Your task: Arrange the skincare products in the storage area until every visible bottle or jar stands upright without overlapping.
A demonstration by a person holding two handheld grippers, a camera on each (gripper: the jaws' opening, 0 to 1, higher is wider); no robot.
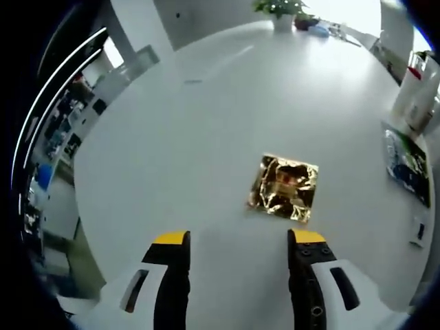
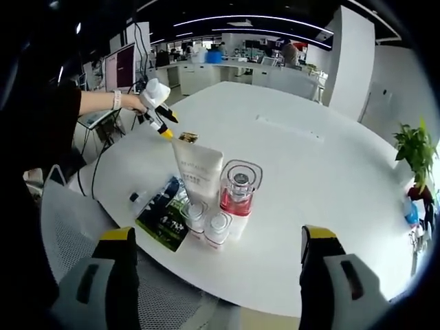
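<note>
Two claws: both spread wide with nothing between the jaws.
Left claw (image 1: 239, 240): in the left gripper view it hangs above the white counter (image 1: 206, 137), yellow-tipped jaws well apart and bare.
Gold packet (image 1: 284, 187): a crinkled, shiny square lying flat on the counter, just ahead of the left claw's jaws and a little toward the right jaw, not touching either.
Right claw (image 2: 218, 244): in the right gripper view it is held near the counter's edge, jaws far apart and gripping nothing.
Skincare cluster: ahead of the right claw, between its jaws in the picture but farther off, close to the counter's near edge.
White tube (image 2: 198, 173): upright at the back of the cluster.
Pink bottle (image 2: 240, 190): clear with a red base, upright just beside the tube.
Small jars (image 2: 206, 221): two, white-capped, standing in front of the tube and bottle, close together.
Dark sachet (image 2: 165, 218): lying flat beside the jars.
Far background: a potted plant (image 1: 278, 9) at the counter's far end.
</note>
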